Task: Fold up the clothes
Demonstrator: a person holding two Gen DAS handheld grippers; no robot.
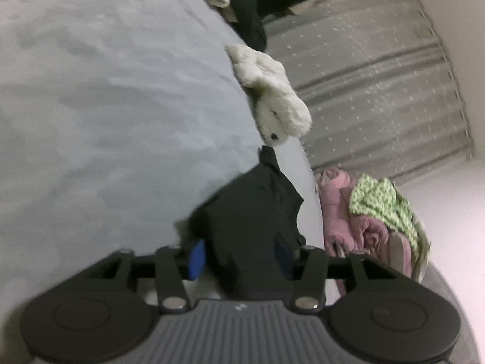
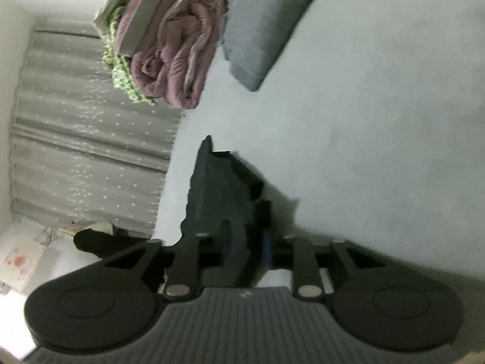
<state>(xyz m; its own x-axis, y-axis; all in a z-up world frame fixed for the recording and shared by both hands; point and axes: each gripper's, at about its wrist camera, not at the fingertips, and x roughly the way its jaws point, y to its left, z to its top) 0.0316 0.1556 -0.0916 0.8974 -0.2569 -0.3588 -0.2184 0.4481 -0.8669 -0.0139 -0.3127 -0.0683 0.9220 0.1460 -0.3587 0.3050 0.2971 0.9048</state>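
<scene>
Nearest in both wrist views is a dark, limp cloth garment (image 1: 251,209), bunched and creased rather than flat. The left gripper (image 1: 239,256) has the cloth running between its blue pads, which stand fairly wide, so whether they pinch it I cannot tell. The right gripper (image 2: 245,251) looks narrowed onto a fold of the same dark garment (image 2: 224,191), gripping it. The garment hangs from the grippers just above the pale grey bed sheet (image 1: 106,106), near the bed's edge.

Judged from this, no neat fold shows in it; it could be being lifted to spread or carried mid-fold.

Beyond the garment lie a white fluffy item (image 1: 269,97) and more dark clothes (image 1: 251,9), unfolded. Past the edge sits a rolled mauve blanket stack (image 2: 182,51).
</scene>
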